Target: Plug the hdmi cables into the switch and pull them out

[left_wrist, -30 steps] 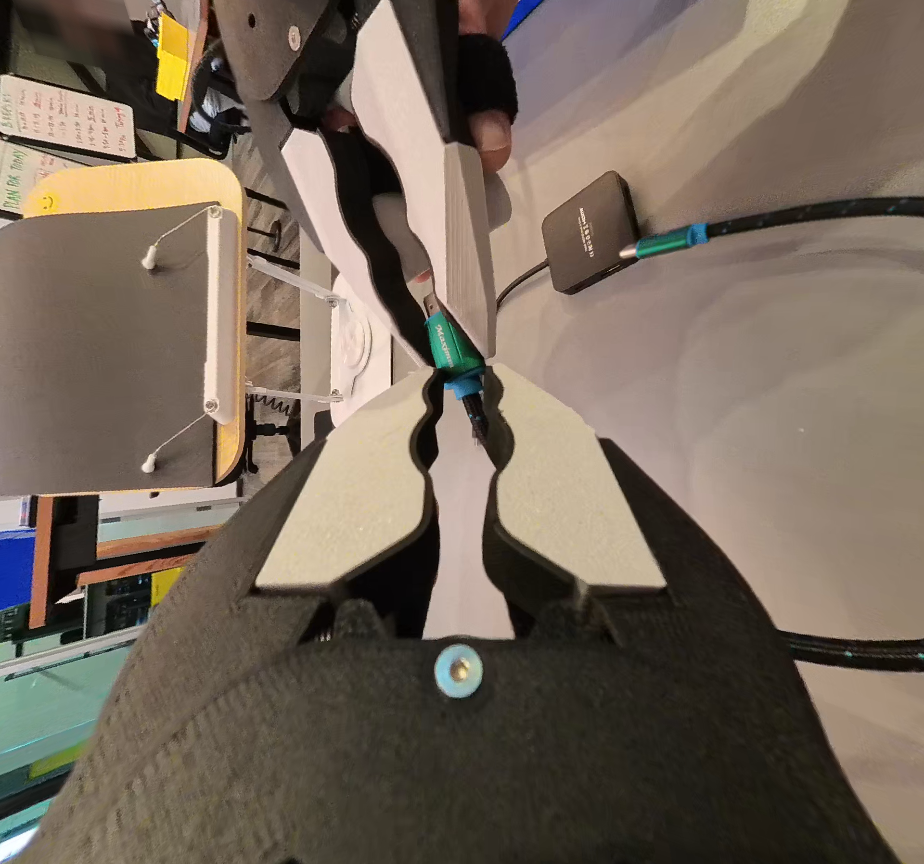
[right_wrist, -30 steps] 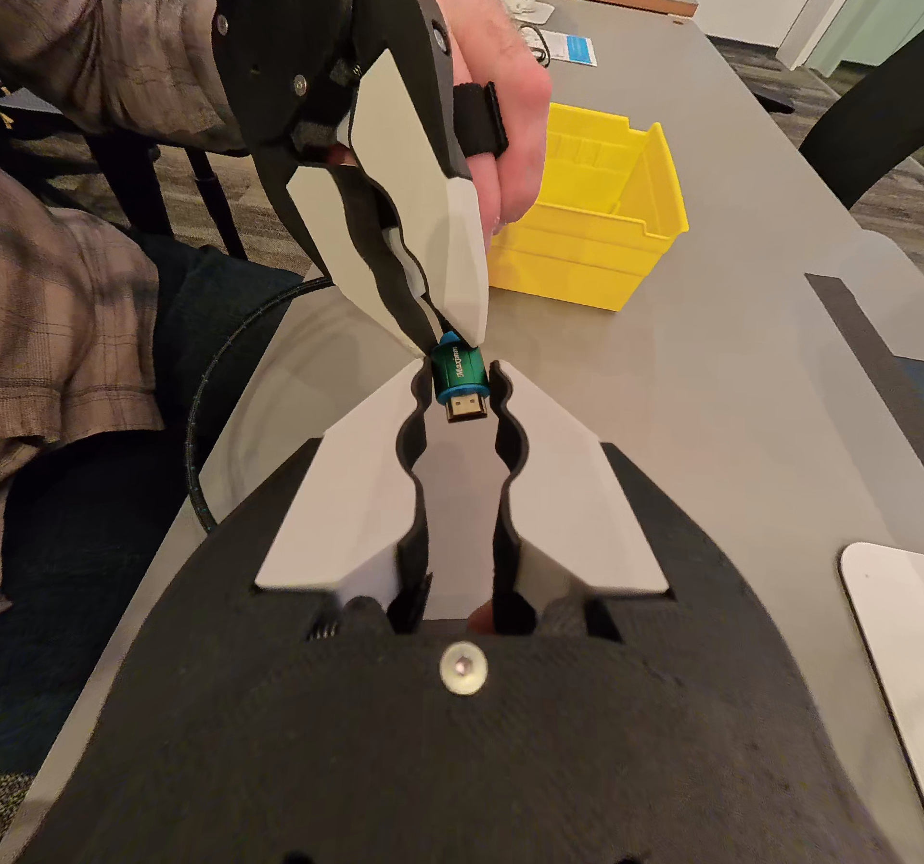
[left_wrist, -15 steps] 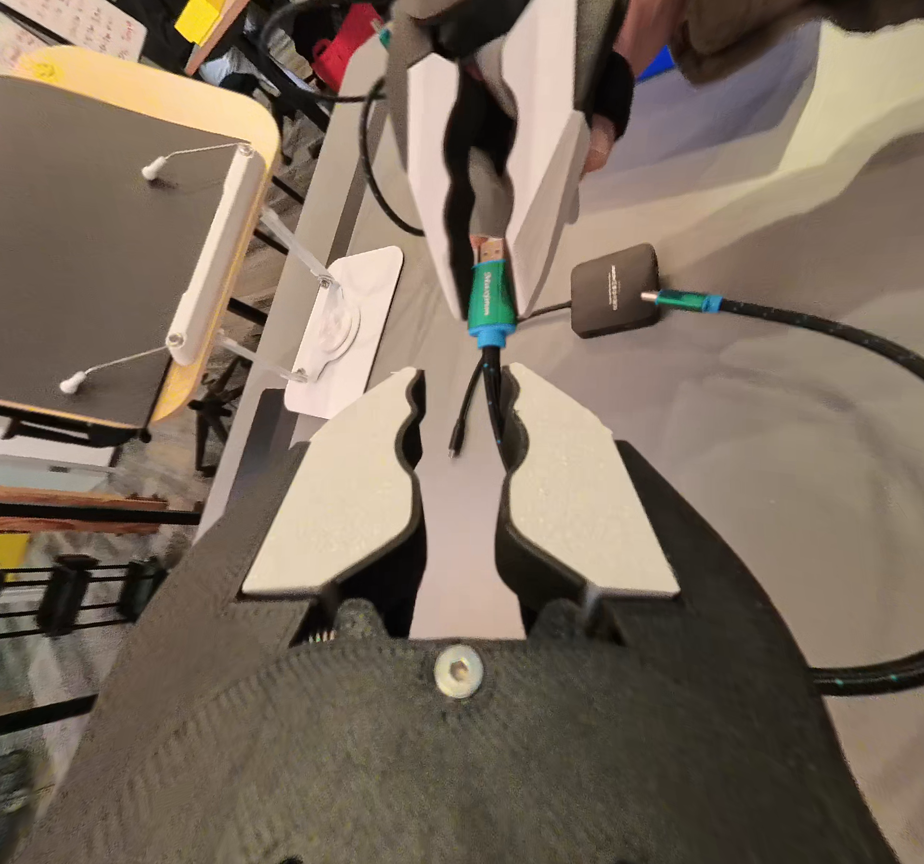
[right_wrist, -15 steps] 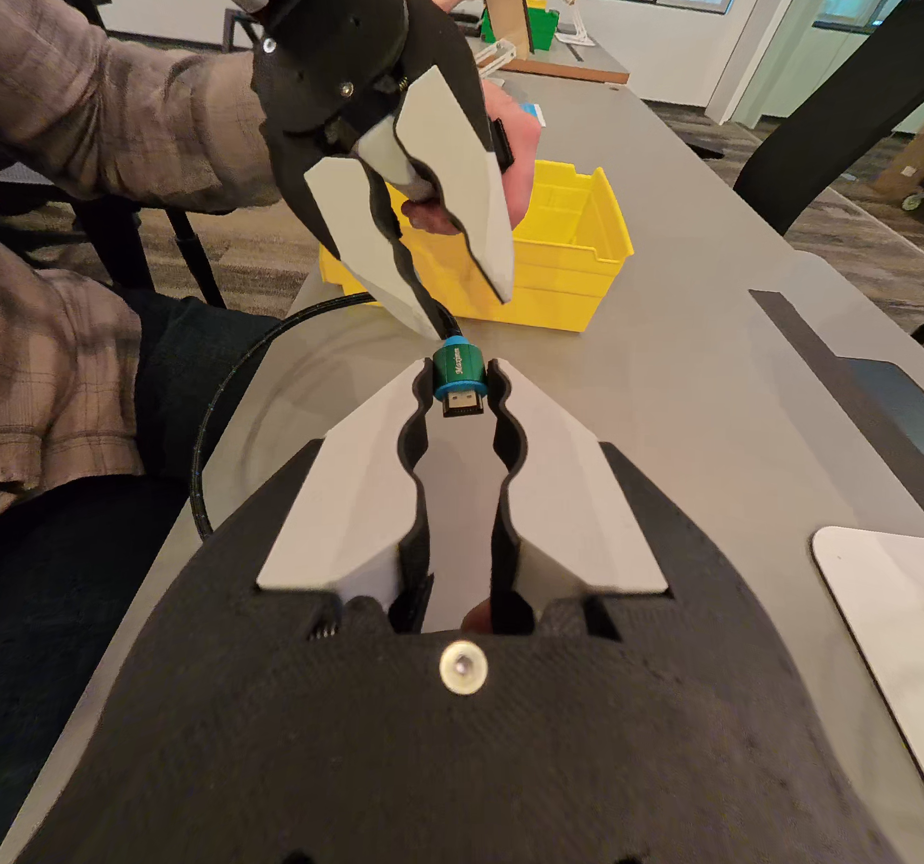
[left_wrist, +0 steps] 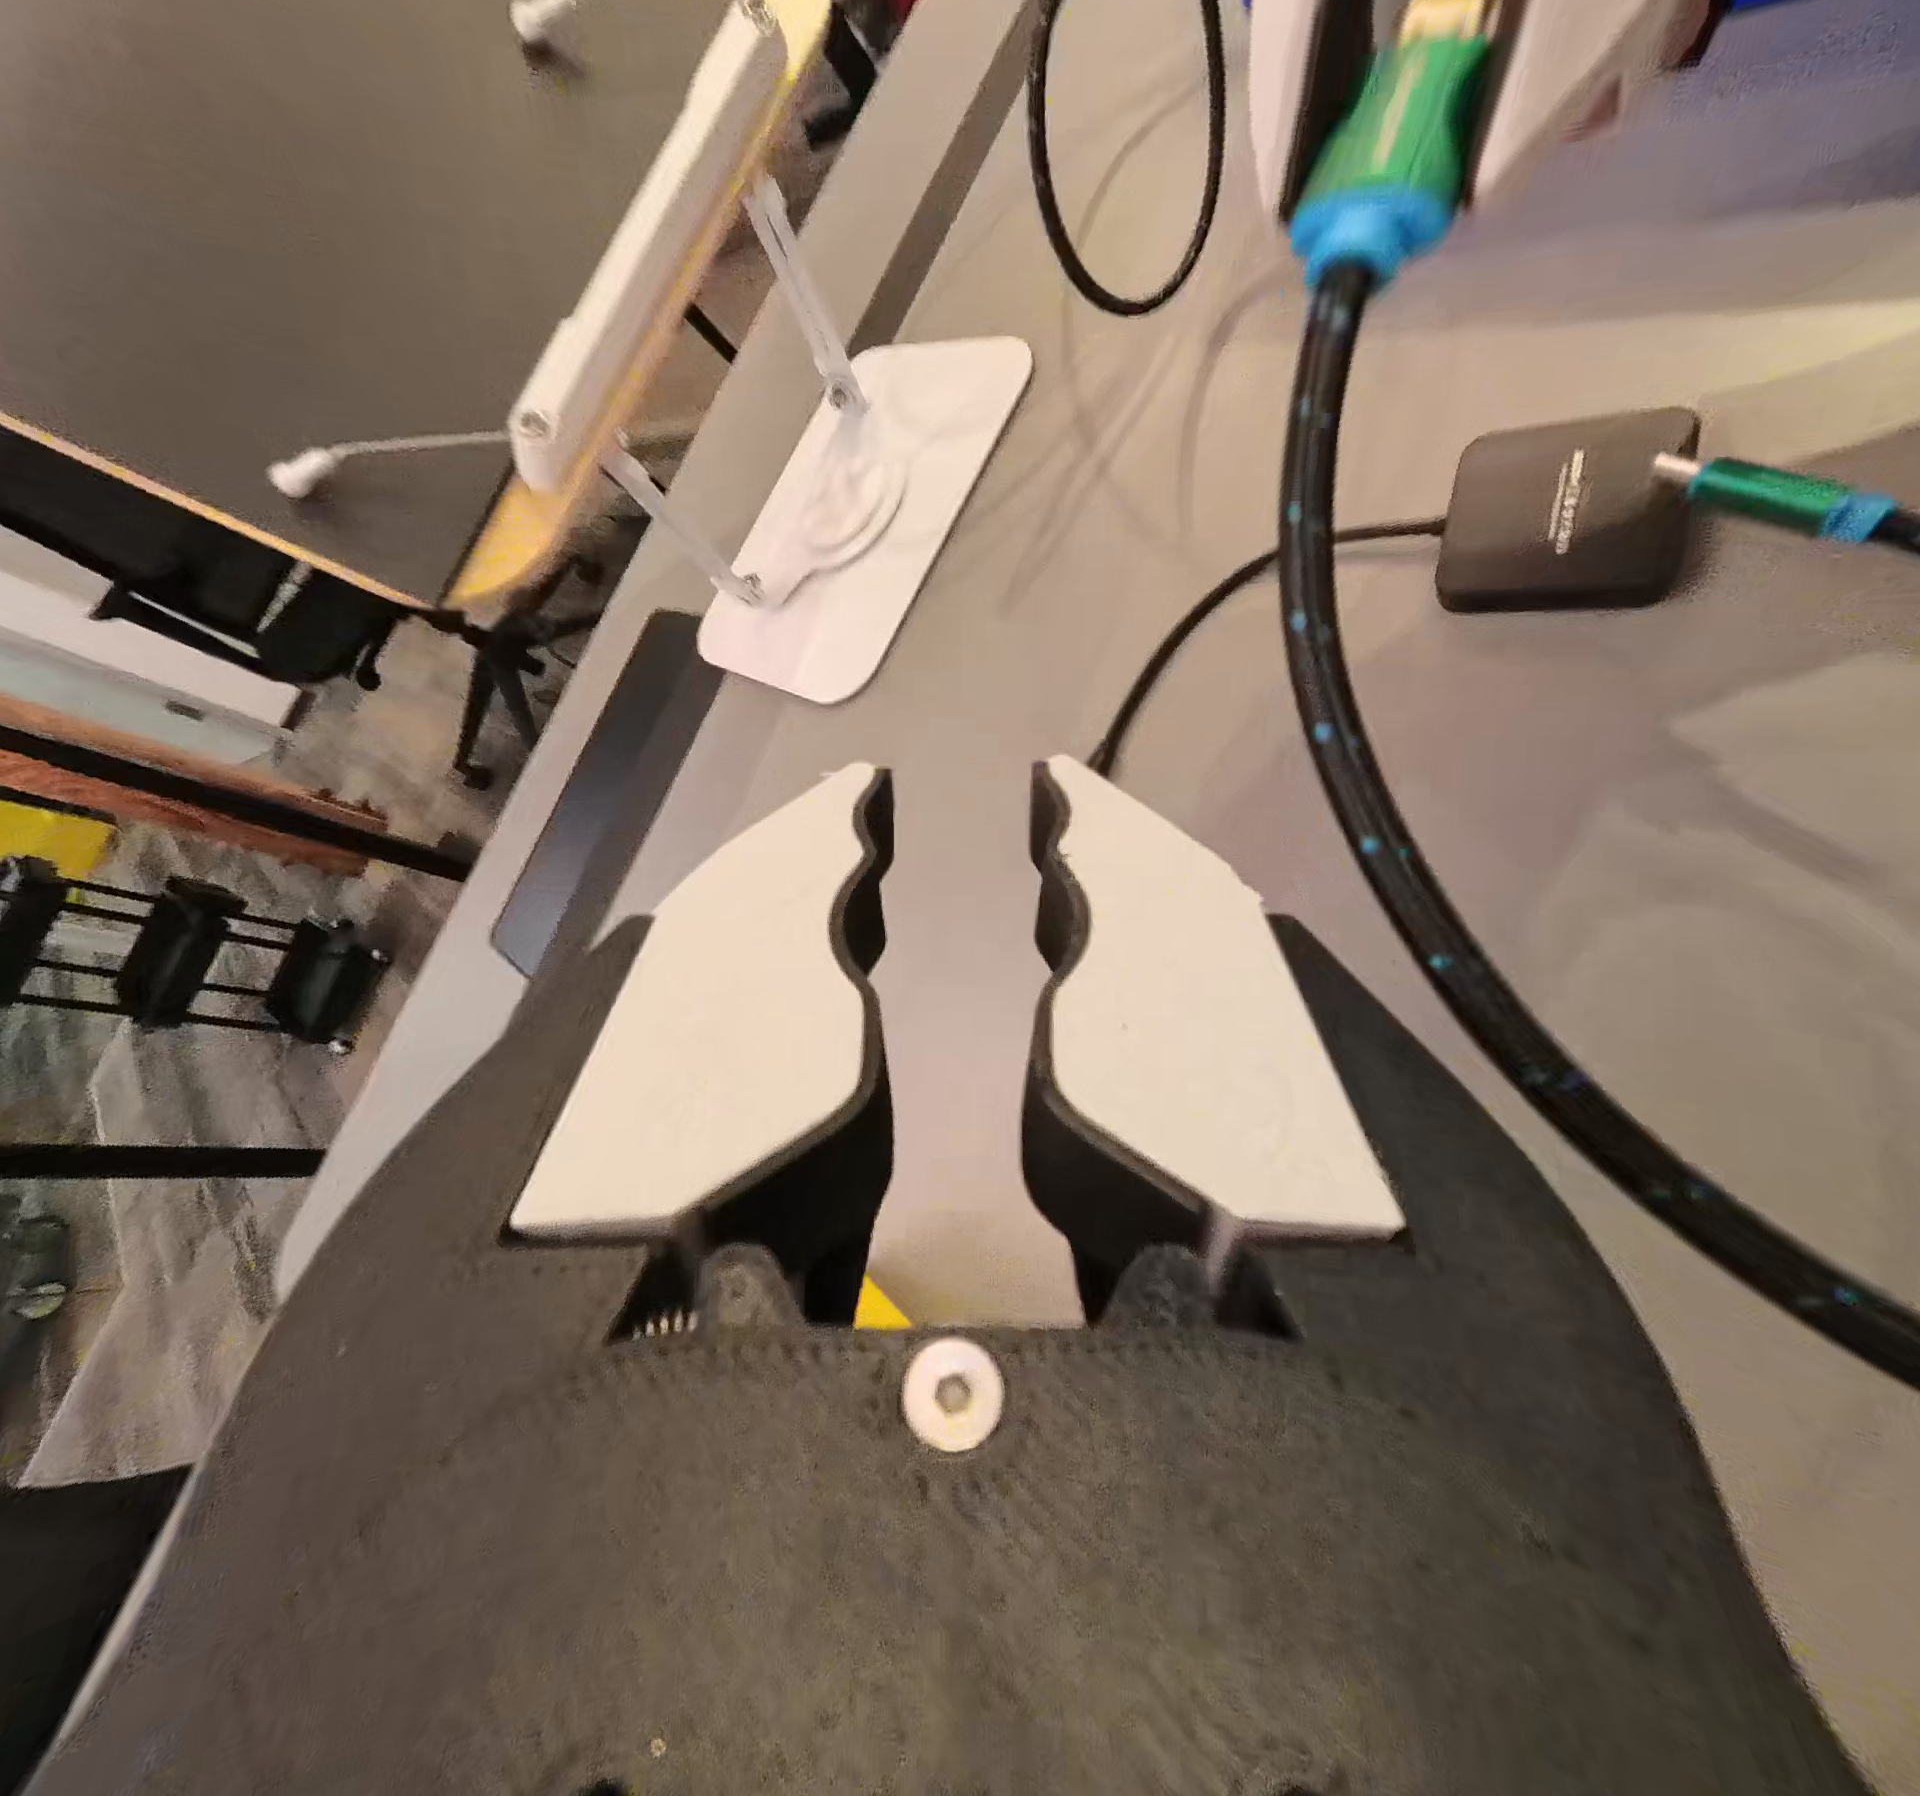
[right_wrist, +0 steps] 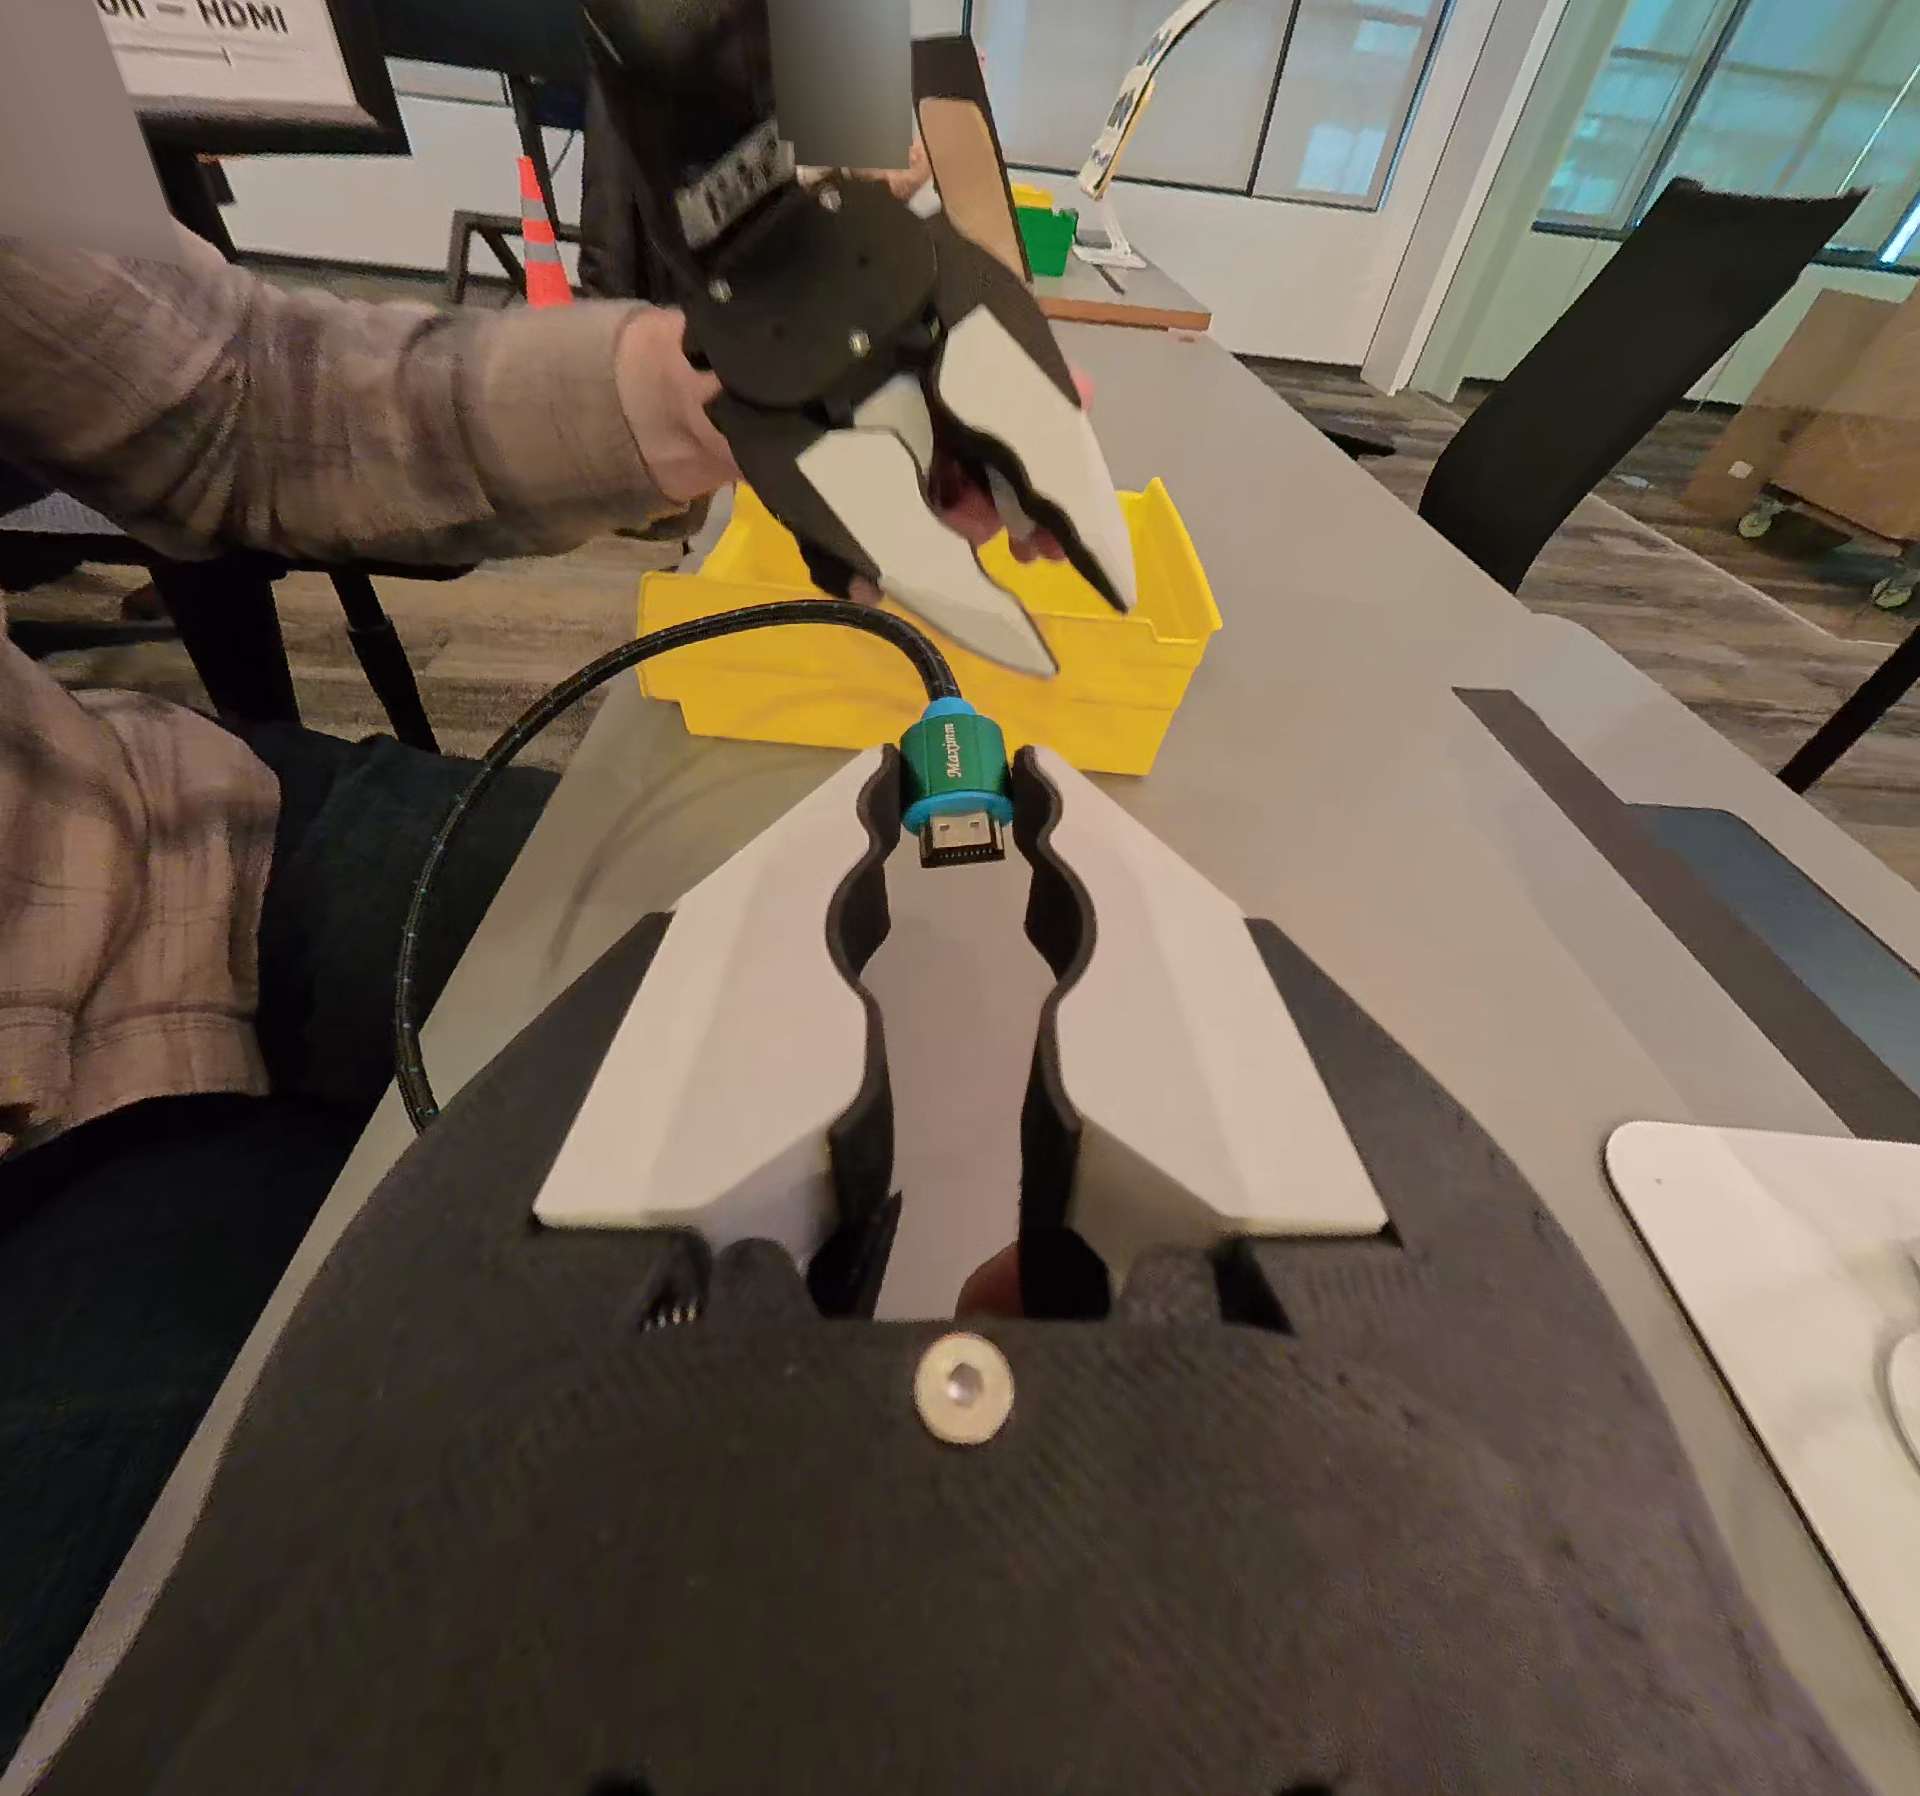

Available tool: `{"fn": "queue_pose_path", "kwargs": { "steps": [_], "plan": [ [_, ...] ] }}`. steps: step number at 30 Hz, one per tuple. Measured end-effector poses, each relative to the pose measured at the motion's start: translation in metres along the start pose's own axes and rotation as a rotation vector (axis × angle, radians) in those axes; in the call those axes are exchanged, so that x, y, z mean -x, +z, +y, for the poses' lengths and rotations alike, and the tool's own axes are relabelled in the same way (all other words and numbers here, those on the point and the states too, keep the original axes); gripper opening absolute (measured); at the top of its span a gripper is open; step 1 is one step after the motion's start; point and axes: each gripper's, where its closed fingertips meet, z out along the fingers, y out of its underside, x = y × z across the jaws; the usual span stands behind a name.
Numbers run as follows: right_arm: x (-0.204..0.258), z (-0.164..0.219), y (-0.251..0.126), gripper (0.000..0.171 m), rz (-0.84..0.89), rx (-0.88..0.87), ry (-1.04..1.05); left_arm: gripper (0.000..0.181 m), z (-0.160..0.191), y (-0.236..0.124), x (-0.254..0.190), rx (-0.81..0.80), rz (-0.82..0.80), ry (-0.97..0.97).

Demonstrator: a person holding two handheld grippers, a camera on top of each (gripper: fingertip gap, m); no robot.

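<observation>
My right gripper [right_wrist: 956, 772] is shut on a green HDMI plug [right_wrist: 954, 778], with the metal tip pointing back at the camera. Its black braided cable [right_wrist: 644, 657] loops off to the left. My left gripper [left_wrist: 961, 790] is open and empty above the grey table; it also shows in the right wrist view [right_wrist: 1039, 619], apart from the plug. In the left wrist view the held plug [left_wrist: 1387, 125] is at the top. The black switch [left_wrist: 1558, 525] lies on the table at the right, with a second green plug [left_wrist: 1766, 499] in its right side.
A yellow bin [right_wrist: 1132, 707] stands behind the left gripper. A white stand base [left_wrist: 873, 520] sits near the table's left edge. A thin black cable [left_wrist: 1195, 624] runs from the switch. A white pad [right_wrist: 1787, 1331] lies at the right. About 10 cm separates my left fingertips from my right. Left tips and right tips are each some 20 cm from the black switch [left_wrist: 1558, 525].
My left gripper has let go of the cable behind the plug, opened and pulled back. My right gripper has kept hold of the plug and drawn away from the left one.
</observation>
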Motion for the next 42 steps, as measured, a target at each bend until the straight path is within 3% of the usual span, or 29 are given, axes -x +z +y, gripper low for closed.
{"fn": "queue_pose_path", "kwargs": {
  "steps": [5, 9, 16, 33, 42],
  "plan": [
    [0.002, -0.015, -0.002, 0.019, -0.013, -0.084, 0.016, 0.034, 0.011, 0.022, -0.022, 0.004, 0.073, -0.031],
    [0.005, -0.019, 0.002, 0.019, -0.034, -0.12, 0.035, 0.042, -0.022, 0.023, -0.045, -0.178, 0.187, -0.159],
    [0.011, -0.021, 0.006, 0.019, -0.068, -0.125, 0.035, 0.049, -0.072, 0.003, -0.05, -0.448, 0.243, -0.277],
    [0.023, -0.021, 0.007, 0.018, -0.114, -0.05, 0.024, 0.027, -0.109, -0.022, -0.055, -0.635, 0.329, -0.36],
    [0.031, -0.014, 0.008, 0.018, -0.165, 0.01, 0.043, 0.015, -0.104, -0.017, -0.065, -0.578, 0.306, -0.238]
  ]
}}
